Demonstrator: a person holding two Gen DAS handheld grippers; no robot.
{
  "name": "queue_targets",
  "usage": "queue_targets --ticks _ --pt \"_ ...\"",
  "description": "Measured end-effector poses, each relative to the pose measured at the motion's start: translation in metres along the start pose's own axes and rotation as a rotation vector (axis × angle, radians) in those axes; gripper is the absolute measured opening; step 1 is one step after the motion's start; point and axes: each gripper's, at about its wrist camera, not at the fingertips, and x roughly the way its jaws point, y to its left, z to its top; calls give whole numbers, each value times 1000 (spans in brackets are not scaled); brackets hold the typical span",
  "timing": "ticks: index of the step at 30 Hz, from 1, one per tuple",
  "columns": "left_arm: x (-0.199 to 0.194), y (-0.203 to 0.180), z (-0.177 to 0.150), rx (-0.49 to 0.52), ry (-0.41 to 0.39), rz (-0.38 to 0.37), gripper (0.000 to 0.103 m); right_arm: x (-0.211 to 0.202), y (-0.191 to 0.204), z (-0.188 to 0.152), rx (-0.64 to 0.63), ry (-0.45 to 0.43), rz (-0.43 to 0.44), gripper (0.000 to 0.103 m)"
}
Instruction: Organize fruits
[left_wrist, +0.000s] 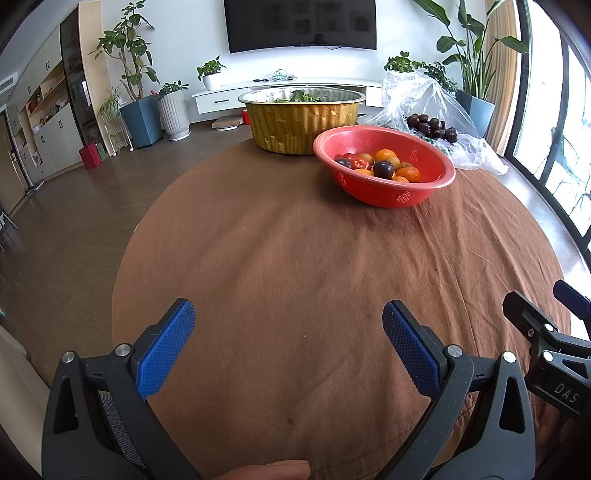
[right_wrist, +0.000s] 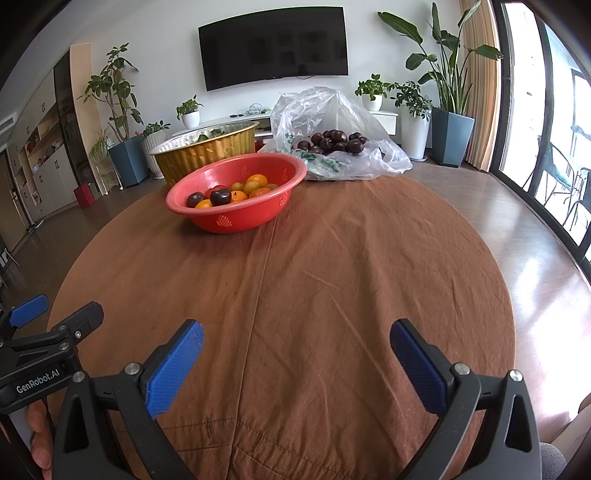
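A red plastic bowl (left_wrist: 384, 184) (right_wrist: 236, 218) stands at the far side of the brown-clothed round table (left_wrist: 295, 280) (right_wrist: 332, 277). Inside it lie oranges (left_wrist: 385, 155) (right_wrist: 256, 181), dark plums (left_wrist: 383, 169) (right_wrist: 220, 196) and a red fruit. More dark plums (left_wrist: 432, 127) (right_wrist: 336, 140) sit on a clear plastic bag (left_wrist: 424, 96) (right_wrist: 325, 110) behind the bowl. My left gripper (left_wrist: 288, 321) hovers open over the near cloth, nothing between its blue pads. My right gripper (right_wrist: 297, 339) is also open and empty, beside the left one.
A gold foil tub (left_wrist: 301, 122) (right_wrist: 207, 151) with green leaves stands behind the red bowl. Past the table are wooden floor, potted plants, a wall TV and a window at right. A finger (left_wrist: 273, 469) shows at the bottom edge.
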Motion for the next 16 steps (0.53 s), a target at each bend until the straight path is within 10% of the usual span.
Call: queue_targets --ticks 16 --pt "11 12 6 -32 30 10 103 -4 -4 -10 19 26 10 103"
